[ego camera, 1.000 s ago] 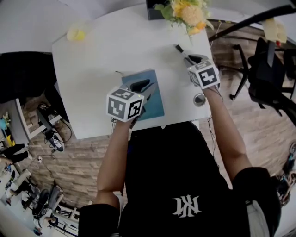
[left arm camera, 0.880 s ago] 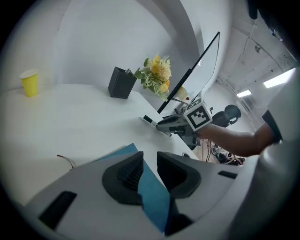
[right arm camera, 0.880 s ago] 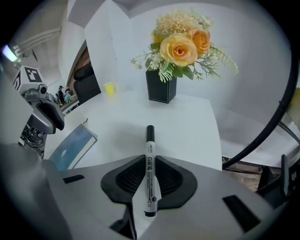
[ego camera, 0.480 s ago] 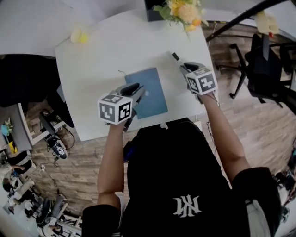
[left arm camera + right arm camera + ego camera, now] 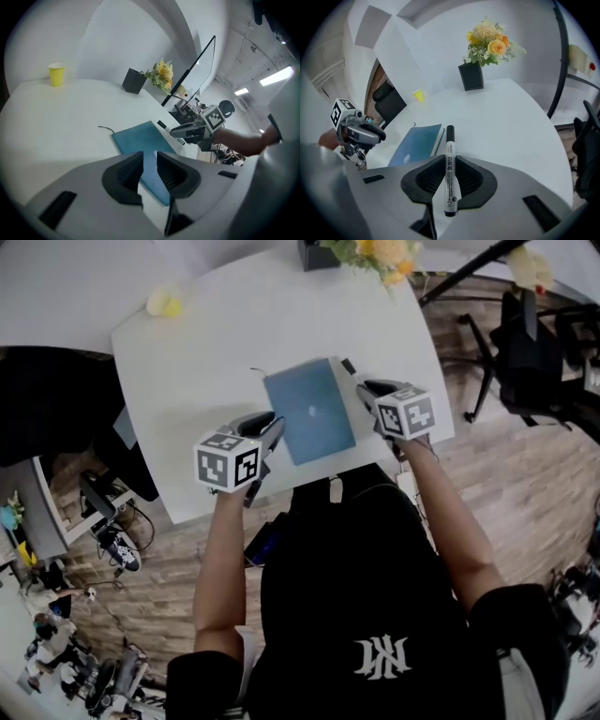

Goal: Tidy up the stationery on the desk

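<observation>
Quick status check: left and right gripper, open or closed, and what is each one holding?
Left gripper: open, jaws apart and empty, blue notebook showing through the gap.
Right gripper: closed on a marker.

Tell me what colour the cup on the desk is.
Yellow. The cup shows best in the left gripper view.

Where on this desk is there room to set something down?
The widest bare patch of desk lies between the yellow cup and blue notebook; another, between notebook and black holder. Crowded at the near edge: left gripper and right gripper flank the notebook.
</observation>
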`<action>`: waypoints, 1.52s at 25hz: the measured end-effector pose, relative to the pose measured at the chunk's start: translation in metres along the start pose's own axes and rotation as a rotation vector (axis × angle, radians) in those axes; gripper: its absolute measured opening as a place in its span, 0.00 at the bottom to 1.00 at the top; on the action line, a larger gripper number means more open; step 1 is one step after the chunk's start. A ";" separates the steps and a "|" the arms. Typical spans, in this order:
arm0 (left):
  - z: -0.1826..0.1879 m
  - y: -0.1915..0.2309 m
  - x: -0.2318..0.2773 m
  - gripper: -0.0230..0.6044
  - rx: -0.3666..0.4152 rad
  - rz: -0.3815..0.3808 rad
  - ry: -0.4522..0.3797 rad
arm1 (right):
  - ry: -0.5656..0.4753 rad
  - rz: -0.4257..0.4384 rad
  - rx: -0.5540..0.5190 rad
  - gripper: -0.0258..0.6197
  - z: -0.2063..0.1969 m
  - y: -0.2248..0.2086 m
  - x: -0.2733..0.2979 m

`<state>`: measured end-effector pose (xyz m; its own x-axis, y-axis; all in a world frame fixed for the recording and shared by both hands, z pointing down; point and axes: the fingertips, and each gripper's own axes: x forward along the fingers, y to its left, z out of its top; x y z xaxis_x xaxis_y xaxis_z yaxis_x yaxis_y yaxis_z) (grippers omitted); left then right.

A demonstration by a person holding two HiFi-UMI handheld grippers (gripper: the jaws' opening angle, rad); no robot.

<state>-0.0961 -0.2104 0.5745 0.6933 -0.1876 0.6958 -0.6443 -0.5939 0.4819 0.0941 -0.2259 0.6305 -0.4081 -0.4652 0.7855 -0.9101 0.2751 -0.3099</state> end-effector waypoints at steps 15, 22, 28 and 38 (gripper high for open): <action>-0.015 0.002 0.001 0.18 0.026 -0.069 0.006 | -0.008 0.029 0.142 0.18 -0.031 0.035 0.003; -0.014 0.004 -0.001 0.18 0.028 -0.077 -0.001 | -0.005 0.068 0.131 0.18 -0.031 0.045 0.004; -0.018 0.004 -0.002 0.19 0.035 -0.077 0.005 | 0.001 0.075 0.114 0.18 -0.036 0.046 0.005; -0.022 -0.004 -0.002 0.19 0.060 -0.081 0.018 | -0.011 0.065 0.101 0.20 -0.036 0.046 0.004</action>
<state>-0.1024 -0.1908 0.5829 0.7363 -0.1235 0.6653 -0.5654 -0.6523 0.5047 0.0534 -0.1851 0.6392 -0.4666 -0.4584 0.7564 -0.8842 0.2188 -0.4128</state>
